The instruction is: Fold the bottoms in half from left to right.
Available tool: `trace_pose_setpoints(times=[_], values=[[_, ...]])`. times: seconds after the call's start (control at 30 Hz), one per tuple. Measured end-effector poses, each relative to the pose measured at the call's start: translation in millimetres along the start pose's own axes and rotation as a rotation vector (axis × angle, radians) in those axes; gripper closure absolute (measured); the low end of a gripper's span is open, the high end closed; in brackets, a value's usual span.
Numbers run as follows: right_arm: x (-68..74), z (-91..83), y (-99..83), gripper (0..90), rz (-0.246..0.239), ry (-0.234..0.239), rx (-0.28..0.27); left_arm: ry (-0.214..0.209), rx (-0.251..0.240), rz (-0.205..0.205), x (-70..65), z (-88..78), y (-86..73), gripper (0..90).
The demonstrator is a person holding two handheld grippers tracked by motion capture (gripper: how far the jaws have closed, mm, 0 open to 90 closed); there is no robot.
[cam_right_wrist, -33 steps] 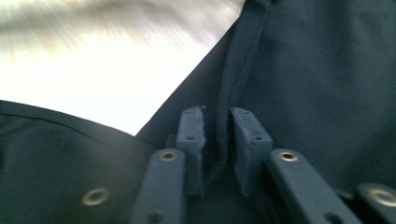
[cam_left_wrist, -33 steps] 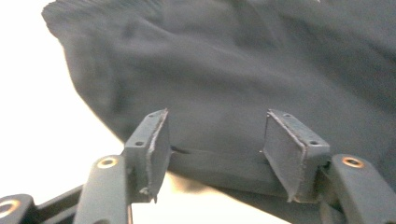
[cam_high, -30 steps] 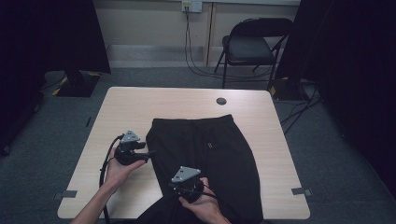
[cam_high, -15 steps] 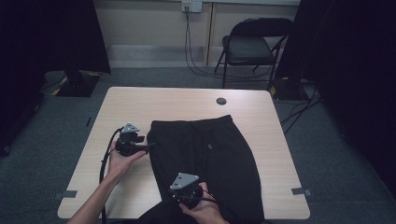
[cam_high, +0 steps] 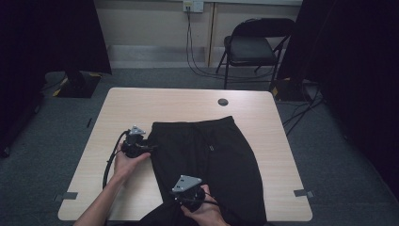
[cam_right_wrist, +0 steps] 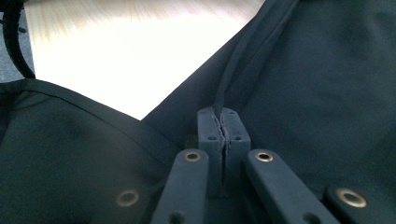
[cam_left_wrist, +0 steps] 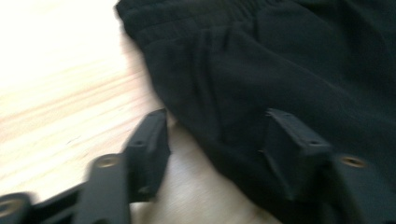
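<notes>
In the high view, the left tool (cam_high: 149, 147) is sitting farther up the counter (cam_high: 141, 101) than a second ago, now right at the left edge of the black trousers (cam_high: 211, 160), just below their waistband corner. The right tool (cam_high: 195, 197) is holding its place near the counter's front edge, low on the cloth. The trousers are lying flat down the middle of the counter, waistband toward the far edge, legs running off the front edge. Bare wood is lying open along the far edge, down the whole left side, and in a narrower strip on the right.

In the left gripper view, the left tool (cam_left_wrist: 215, 140) has just been closing its jaws; they are standing apart, one on bare wood (cam_left_wrist: 60, 84), the other over the cloth, with the trousers' (cam_left_wrist: 280, 65) folded edge between them but not pressed.

In the right gripper view, the right tool (cam_right_wrist: 223, 127) is clamped together on a raised ridge of the trousers (cam_right_wrist: 327, 84), which is running up from the jaws toward a bright patch of counter (cam_right_wrist: 140, 51).
</notes>
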State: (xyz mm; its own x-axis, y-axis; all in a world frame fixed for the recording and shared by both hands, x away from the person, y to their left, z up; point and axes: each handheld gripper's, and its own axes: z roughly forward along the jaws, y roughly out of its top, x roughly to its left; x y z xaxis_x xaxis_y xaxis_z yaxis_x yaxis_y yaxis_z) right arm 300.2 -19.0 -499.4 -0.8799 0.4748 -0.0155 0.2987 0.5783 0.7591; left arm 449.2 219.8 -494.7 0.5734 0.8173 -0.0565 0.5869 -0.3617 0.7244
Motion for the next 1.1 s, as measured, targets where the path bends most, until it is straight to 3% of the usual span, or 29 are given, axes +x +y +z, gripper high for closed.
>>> trace_pose_setpoints(times=[0.07,0.17,0.23,0.37,0.5,0.6,0.67,0.73,0.8,0.87,1.1], values=[[0.8,1.5,1.1,89.1,0.001,0.003,0.0,0.008,-0.005,0.002,-3.1,2.0,1.9,61.4],[1.2,4.2,4.4,89.2,0.007,0.011,0.007,-0.025,-0.021,-0.033,-0.7,5.3,2.9,82.1],[1.5,4.9,6.1,89.2,0.007,0.013,0.014,-0.039,-0.013,-0.028,1.0,4.2,3.3,87.1],[-0.1,4.0,9.7,89.2,0.017,0.029,0.01,-0.073,-0.052,-0.111,7.8,-3.7,3.4,88.2],[-0.6,-6.4,20.7,89.4,0.024,0.046,-0.028,-0.087,-0.126,-0.149,7.0,-17.2,10.2,88.3],[0.1,-17.5,32.1,89.4,0.018,0.055,-0.066,-0.093,-0.183,-0.135,0.7,-30.4,22.0,88.3],[1.3,-24.0,39.7,89.4,0.021,0.065,-0.092,-0.107,-0.233,-0.158,0.1,-38.3,30.0,88.4],[3.1,-29.1,47.9,89.4,0.021,0.071,-0.117,-0.092,-0.23,-0.14,-0.3,-40.3,36.1,88.3],[4.7,-33.6,57.0,89.5,0.01,0.076,-0.142,-0.104,-0.253,-0.169,1.5,-41.9,40.2,88.4],[5.9,-38.1,68.4,89.6,0.001,0.083,-0.169,-0.096,-0.253,-0.158,1.6,-43.7,44.5,88.4],[12.3,-50.6,103.7,89.6,-0.05,0.114,-0.247,-0.114,-0.324,-0.181,9.3,-65.2,56.8,88.3]])
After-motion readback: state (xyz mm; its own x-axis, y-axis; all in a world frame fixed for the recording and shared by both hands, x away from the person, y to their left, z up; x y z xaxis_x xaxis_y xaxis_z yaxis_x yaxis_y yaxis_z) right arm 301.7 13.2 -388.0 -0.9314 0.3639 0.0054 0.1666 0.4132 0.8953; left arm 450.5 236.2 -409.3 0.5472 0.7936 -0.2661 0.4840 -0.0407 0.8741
